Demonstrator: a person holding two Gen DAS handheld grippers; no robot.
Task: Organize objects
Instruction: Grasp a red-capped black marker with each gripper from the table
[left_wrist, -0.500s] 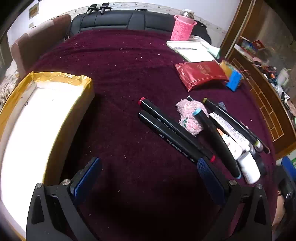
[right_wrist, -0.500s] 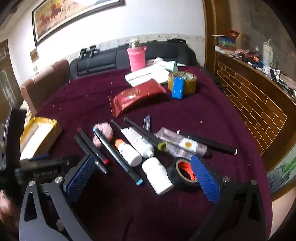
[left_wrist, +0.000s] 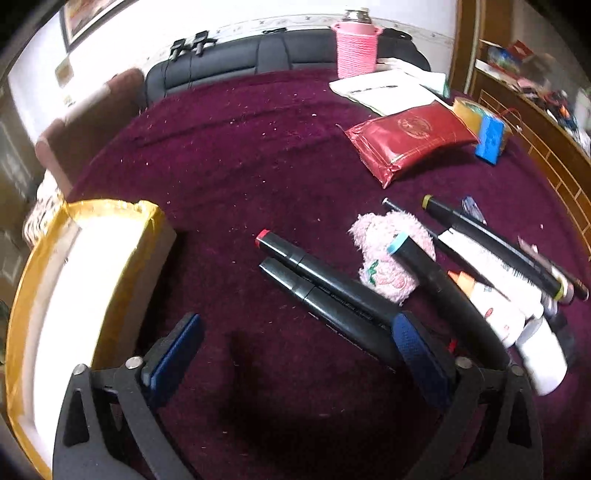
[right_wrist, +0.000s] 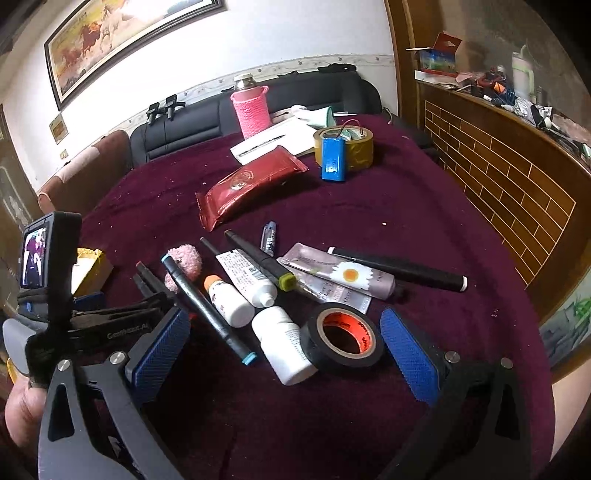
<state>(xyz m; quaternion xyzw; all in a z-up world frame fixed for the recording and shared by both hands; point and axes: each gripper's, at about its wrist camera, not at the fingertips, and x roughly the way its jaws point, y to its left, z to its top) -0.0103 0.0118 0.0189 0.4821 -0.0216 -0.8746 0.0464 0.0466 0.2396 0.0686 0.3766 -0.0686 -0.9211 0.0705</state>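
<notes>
Open over the maroon cloth, my left gripper (left_wrist: 295, 332) has mostly bare cloth between its fingers. Its right pad (left_wrist: 413, 343) covers the near ends of a red-capped marker (left_wrist: 317, 269) and a black marker (left_wrist: 332, 306). A blue-capped marker (left_wrist: 436, 280) lies across a pink fluffy toy (left_wrist: 384, 254). The gold-edged box (left_wrist: 110, 206) stands at the left. My right gripper (right_wrist: 284, 325) is wide open, with a white bottle (right_wrist: 284, 343) and a black tape roll (right_wrist: 343, 339) lying between its fingers, untouched. Beyond lie an orange-capped bottle (right_wrist: 229, 299), a white tube (right_wrist: 247, 277) and a daisy tube (right_wrist: 340, 277).
Farther back lie a red packet (right_wrist: 251, 184), a yellow tape roll (right_wrist: 354, 147) with a blue battery pack (right_wrist: 332, 158), white papers (right_wrist: 273, 142) and a pink-sleeved bottle (right_wrist: 251, 110). A wooden counter (right_wrist: 498, 166) borders the right. A person's hand (right_wrist: 22, 410) is at the left.
The left wrist view now takes in more of the far wall, and the markers and box sit lower and closer in it. The right gripper has hardly moved; both stay open.
</notes>
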